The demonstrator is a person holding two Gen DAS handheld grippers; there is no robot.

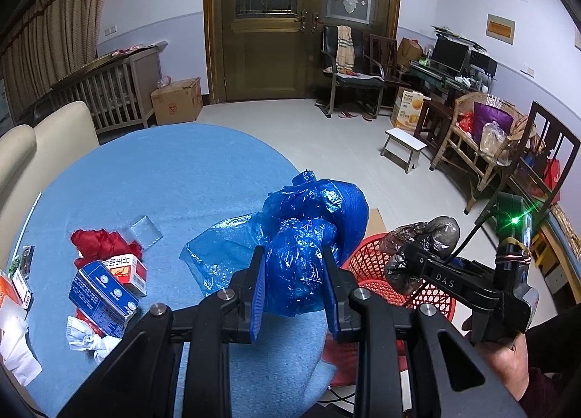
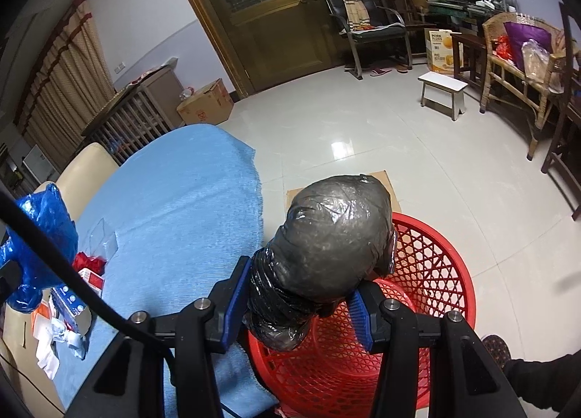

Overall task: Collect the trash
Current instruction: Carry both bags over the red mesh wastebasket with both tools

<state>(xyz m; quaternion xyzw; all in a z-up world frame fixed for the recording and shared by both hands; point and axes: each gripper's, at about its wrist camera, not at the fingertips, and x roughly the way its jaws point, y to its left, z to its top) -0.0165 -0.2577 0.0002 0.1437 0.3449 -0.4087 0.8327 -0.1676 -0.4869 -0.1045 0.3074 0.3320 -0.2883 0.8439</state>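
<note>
My left gripper (image 1: 295,281) clamps a crumpled blue plastic bag (image 1: 308,236) above the blue-covered table (image 1: 174,171). My right gripper (image 2: 297,303), marked "DAS", pinches a black wrapped trash bundle (image 2: 334,236) over the red mesh basket (image 2: 435,265). A "PORK FLOSS" carton (image 1: 408,109) stands by the wall.

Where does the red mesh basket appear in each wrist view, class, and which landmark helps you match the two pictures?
Left wrist view: red mesh basket at lower right, beyond the table edge, partly hidden by the right gripper.
Right wrist view: basket at lower centre-right, below the grey bag.
Shared landmark: the white stool.
</note>
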